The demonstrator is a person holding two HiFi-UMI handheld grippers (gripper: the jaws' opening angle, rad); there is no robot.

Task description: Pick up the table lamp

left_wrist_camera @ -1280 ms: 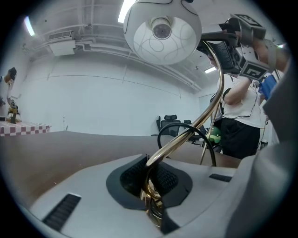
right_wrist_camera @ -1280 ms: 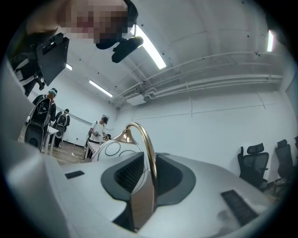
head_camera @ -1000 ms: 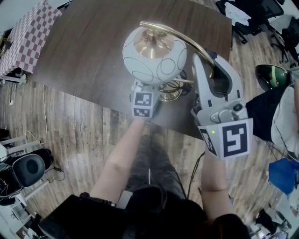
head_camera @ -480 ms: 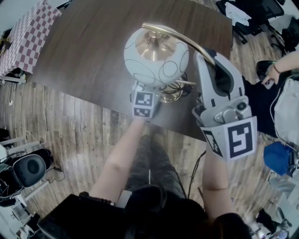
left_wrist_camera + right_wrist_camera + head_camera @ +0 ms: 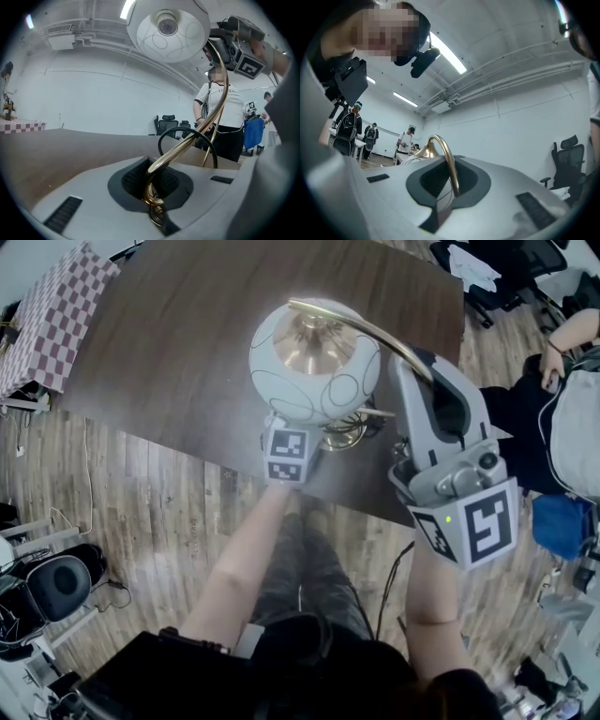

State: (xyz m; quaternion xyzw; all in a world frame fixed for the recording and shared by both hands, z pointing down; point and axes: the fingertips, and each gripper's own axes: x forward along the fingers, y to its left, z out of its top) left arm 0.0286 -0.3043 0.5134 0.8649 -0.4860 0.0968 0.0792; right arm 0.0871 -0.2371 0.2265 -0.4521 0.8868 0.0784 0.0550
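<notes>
With the left gripper pinching the table lamp's stem, we are just closing the right gripper on its arm, readying the lift.

I look down on a dark wood-grain table standing on a pale plank floor. Just off its far left corner is a second table under a red-and-white checked cloth. Black office chairs crowd the far right, and in the left gripper view more of them stand before a plain white wall. Long strip lights cross the white ceiling, and pipes run along its edge. A thin cable trails over the floor on my left.
</notes>
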